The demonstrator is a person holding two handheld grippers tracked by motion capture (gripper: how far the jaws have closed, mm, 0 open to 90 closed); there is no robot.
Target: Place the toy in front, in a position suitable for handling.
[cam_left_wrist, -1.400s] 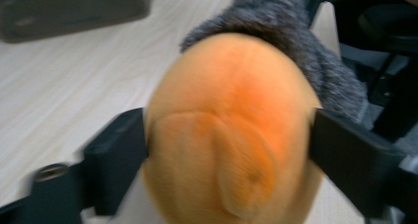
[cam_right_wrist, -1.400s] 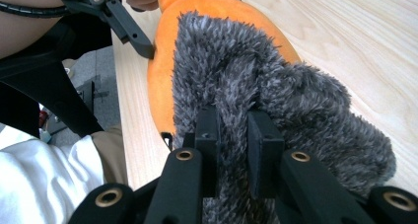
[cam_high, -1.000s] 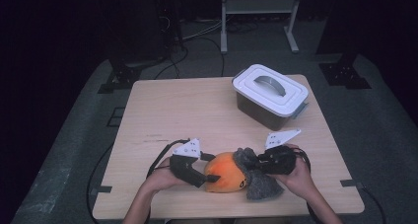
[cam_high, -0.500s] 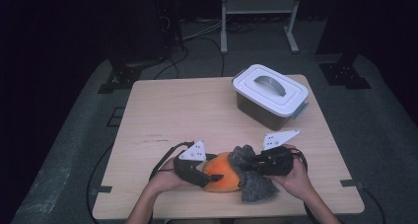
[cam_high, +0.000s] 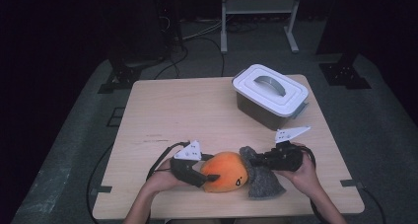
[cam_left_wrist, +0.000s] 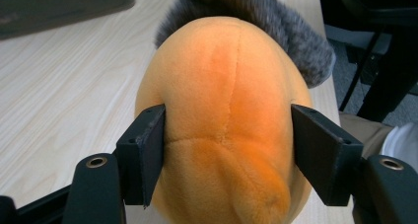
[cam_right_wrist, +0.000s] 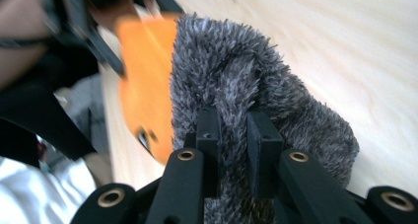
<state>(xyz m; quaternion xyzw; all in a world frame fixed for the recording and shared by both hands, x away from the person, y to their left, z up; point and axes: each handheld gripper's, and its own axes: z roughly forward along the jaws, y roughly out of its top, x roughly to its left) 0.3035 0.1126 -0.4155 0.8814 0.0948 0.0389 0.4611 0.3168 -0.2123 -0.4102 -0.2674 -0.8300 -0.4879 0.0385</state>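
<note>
Item 1, my left gripper [cam_high: 204, 175]: at 7 o'clock on the table [cam_high: 197, 110], just ahead of my left hand [cam_high: 160, 179]. Its jaws have just been closing and now stand part open, one pad [cam_left_wrist: 150, 145] pressed on each flank of the orange plush toy [cam_left_wrist: 226, 125], which bulges between them along its centre seam.

Item 2, my right gripper [cam_high: 256, 160]: at 5 o'clock, held in my right hand [cam_high: 300, 172], pointing toward the toy from the opposite side. Its jaws are pinched nearly together on a fold of the toy's grey fuzzy piece [cam_right_wrist: 256, 86]; the pile pushes up between and around the pads [cam_right_wrist: 209, 130].

Item 3, orange plush toy [cam_high: 226, 172]: at 6 o'clock near the table's front edge, lying between both grippers, a small dark face mark on its near side. The grey fuzzy piece [cam_high: 263, 179] sits at its 3 o'clock side, touching it and spreading toward the front edge.

Item 4, lidded storage box [cam_high: 271, 95]: at 1 o'clock, well apart from the toy, white lid with a grey handle [cam_high: 270, 84], dark body, side latch.

Item 5, metal stand [cam_high: 259, 17]: at 12 o'clock on the floor beyond the table.
</note>
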